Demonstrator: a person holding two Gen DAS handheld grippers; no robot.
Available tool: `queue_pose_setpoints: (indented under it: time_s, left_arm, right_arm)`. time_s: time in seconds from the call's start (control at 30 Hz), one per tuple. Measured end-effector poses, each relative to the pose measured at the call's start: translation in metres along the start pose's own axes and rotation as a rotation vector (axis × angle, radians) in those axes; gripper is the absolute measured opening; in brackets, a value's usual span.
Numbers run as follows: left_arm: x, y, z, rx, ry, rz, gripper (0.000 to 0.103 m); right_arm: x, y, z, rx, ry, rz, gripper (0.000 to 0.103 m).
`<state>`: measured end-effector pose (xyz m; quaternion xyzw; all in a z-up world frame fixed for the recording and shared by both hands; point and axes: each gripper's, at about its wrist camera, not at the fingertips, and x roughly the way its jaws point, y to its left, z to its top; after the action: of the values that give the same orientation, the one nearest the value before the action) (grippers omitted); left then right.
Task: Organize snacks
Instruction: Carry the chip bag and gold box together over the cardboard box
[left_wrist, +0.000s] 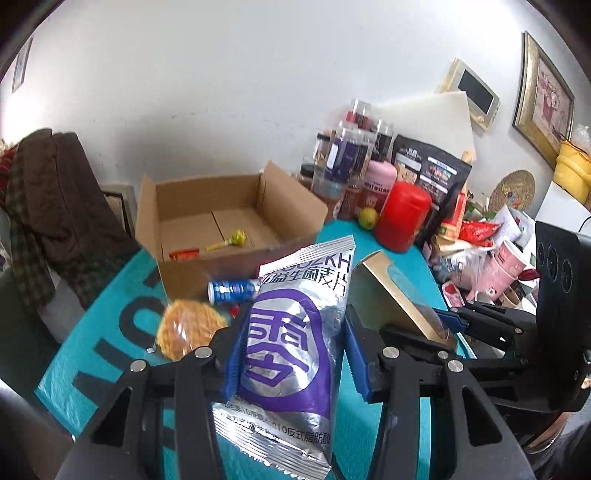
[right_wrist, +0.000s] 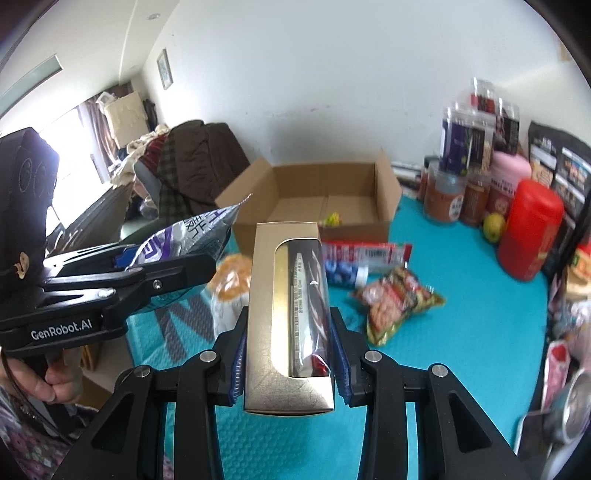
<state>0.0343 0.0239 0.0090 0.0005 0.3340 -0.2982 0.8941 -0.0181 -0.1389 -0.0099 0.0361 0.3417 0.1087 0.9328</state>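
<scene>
My left gripper (left_wrist: 291, 354) is shut on a silver and purple snack bag (left_wrist: 291, 343), held up above the teal mat. The same bag (right_wrist: 184, 240) shows at the left of the right wrist view, clamped in the left gripper (right_wrist: 155, 269). My right gripper (right_wrist: 290, 354) is shut on a gold windowed box (right_wrist: 288, 314) with a wrapped bar inside; that box (left_wrist: 391, 299) appears right of the bag in the left wrist view. An open cardboard box (left_wrist: 229, 218) stands behind, holding a yellow lollipop (left_wrist: 231, 240) and a small red packet (left_wrist: 184, 254).
On the teal mat (right_wrist: 461, 332) lie a round yellow cracker pack (left_wrist: 188, 328), a blue tube (left_wrist: 232, 290), a red strip pack (right_wrist: 365, 253) and a green-red snack bag (right_wrist: 399, 299). Jars, a red canister (left_wrist: 404, 218) and pouches crowd the right side. A brown coat (left_wrist: 55, 192) hangs at left.
</scene>
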Motion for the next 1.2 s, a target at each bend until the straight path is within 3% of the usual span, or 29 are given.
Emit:
queue_pose_setpoints:
  time_s: [0.67, 1.2]
  left_arm:
    - [0.023, 0.019, 0.070, 0.024, -0.098, 0.033, 0.047]
    - [0.094, 0.063, 0.121, 0.007, -0.105, 0.094, 0.047]
  right_arm:
    - [0.025, -0.015, 0.089, -0.070, -0.101, -0.006, 0.038]
    - [0.104, -0.043, 0.149, -0.089, -0.074, -0.006, 0.038]
